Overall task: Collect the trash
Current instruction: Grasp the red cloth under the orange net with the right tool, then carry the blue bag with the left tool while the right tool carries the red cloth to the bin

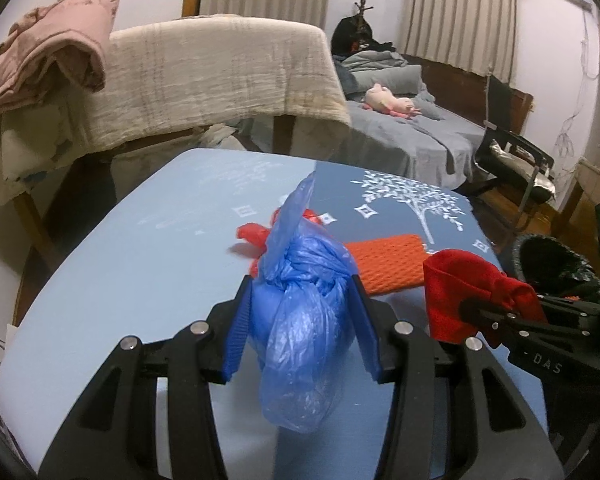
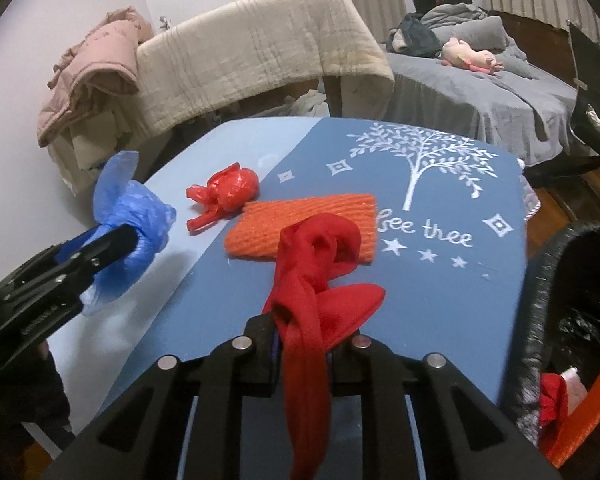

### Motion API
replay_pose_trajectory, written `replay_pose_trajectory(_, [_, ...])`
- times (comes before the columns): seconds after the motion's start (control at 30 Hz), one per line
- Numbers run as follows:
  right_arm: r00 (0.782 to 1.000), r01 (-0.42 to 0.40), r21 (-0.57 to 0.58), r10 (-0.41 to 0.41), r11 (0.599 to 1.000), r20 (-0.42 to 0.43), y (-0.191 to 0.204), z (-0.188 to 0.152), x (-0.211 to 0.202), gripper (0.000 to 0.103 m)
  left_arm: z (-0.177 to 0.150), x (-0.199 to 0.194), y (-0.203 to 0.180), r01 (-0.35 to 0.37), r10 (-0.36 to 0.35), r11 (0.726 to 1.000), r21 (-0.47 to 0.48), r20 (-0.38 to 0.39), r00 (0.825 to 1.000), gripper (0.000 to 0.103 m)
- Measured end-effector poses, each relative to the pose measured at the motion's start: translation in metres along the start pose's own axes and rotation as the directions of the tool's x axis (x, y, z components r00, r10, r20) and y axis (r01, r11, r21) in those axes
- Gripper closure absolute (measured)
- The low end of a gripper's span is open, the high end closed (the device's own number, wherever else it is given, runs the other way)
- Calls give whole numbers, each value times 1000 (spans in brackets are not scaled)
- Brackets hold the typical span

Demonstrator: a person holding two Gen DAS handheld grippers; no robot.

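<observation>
My left gripper (image 1: pixel 302 292) is shut on a knotted blue plastic bag (image 1: pixel 300 320), held above the blue table (image 1: pixel 140 260); the same bag (image 2: pixel 140 216) hangs at the left of the right wrist view. My right gripper (image 2: pixel 304 320) is shut on a red cloth (image 2: pixel 312 264) that drapes down between its fingers; this cloth (image 1: pixel 468 292) is also at the right of the left wrist view. On the table lie a knotted red plastic bag (image 2: pixel 230 190) and an orange foam net sleeve (image 2: pixel 312 220).
A black trash bin (image 2: pixel 572 320) stands off the table's right edge with red and orange items inside. Behind the table is a chair draped with a beige blanket (image 2: pixel 260 48) and pink clothing (image 2: pixel 96 64). A grey bed (image 2: pixel 500 92) stands at the back right.
</observation>
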State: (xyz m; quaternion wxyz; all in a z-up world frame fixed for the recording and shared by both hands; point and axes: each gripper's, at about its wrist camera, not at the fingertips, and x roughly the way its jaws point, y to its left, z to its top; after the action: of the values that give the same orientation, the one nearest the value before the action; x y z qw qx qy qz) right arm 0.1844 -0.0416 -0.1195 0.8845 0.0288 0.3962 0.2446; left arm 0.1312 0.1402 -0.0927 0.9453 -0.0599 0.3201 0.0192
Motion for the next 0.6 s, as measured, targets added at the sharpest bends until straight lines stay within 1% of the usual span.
replay_pose_trajectory(0.3, [997,11,11,-12,1000,77,-13,-1,-42,87,3,-11,-29,48,-48,999,26,17,999,58])
replay_pose_trajectory(0.6, [988,34,28,-38,999,148,-32,0,-82,87,10,-24,-59,87,-90,994,65,45,995,57])
